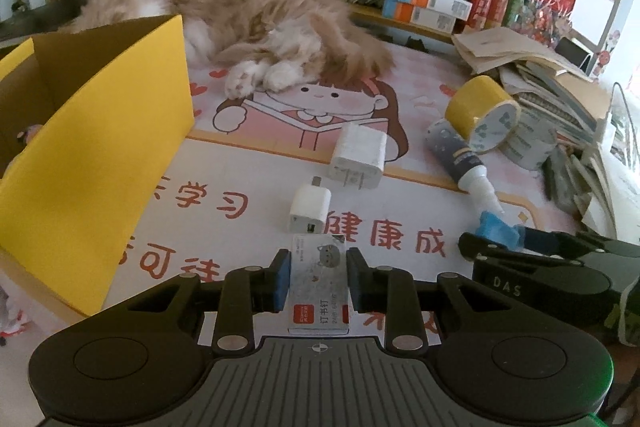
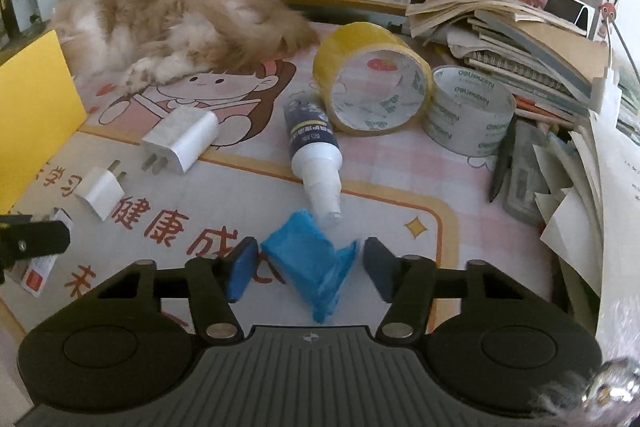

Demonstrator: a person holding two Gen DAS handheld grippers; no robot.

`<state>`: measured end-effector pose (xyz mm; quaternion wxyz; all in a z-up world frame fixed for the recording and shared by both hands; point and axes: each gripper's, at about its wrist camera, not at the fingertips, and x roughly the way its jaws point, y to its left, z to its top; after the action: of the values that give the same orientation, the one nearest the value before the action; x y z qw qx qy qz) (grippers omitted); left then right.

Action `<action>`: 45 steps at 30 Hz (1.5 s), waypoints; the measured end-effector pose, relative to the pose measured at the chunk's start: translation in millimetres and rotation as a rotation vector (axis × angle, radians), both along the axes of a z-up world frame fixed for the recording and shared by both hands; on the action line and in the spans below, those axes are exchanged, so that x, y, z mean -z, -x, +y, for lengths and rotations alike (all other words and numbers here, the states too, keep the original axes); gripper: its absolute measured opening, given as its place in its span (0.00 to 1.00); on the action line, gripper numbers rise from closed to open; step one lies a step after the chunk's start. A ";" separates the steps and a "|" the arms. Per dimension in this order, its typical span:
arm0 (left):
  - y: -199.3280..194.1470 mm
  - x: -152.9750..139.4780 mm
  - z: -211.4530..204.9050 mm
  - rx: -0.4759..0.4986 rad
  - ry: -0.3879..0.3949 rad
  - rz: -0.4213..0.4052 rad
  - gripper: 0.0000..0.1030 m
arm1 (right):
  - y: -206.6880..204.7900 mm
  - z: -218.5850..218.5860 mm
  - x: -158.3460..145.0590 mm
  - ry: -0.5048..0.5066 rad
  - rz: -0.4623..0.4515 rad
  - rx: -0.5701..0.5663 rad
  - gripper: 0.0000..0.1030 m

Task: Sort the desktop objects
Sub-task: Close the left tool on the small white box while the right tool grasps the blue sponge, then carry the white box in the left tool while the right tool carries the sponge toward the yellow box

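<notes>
The left gripper [image 1: 318, 281] is pinching the staple box [image 1: 320, 287] low over the near counter [image 1: 400, 187]; the right gripper [image 2: 310, 267], jaws apart, is straddling the blue wrapper [image 2: 316, 267]. A loose pinch risks dropping the box short of the yellow box [image 1: 100, 163] at left.

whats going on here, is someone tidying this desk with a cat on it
Yes. The left gripper brackets a box of staples, jaws at its sides, beside the yellow box. The right gripper is open around a crumpled blue bag. Two chargers, a bottle and tape rolls lie unsorted, and the cat sleeps behind them.
</notes>
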<state>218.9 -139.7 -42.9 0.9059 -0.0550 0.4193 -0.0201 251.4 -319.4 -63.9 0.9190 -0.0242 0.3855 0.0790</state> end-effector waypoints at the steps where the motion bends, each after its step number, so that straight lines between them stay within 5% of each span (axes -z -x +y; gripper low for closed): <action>1: 1.0 -1.1 -0.7 0.004 0.002 -0.002 0.27 | 1.2 -0.7 -0.3 0.000 -0.002 -0.004 0.44; 24: 48.5 -41.0 6.4 0.057 0.097 -0.110 0.27 | 73.0 -10.8 -51.0 -0.085 -0.051 0.001 0.39; 45: 105.7 -58.4 64.7 0.199 0.181 -0.154 0.27 | 148.4 51.7 -81.5 -0.076 -0.090 0.022 0.39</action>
<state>113.2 -75.0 15.6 0.9203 -0.0928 0.3485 -0.1515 103.0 -267.8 17.6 0.9365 0.0112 0.3406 0.0823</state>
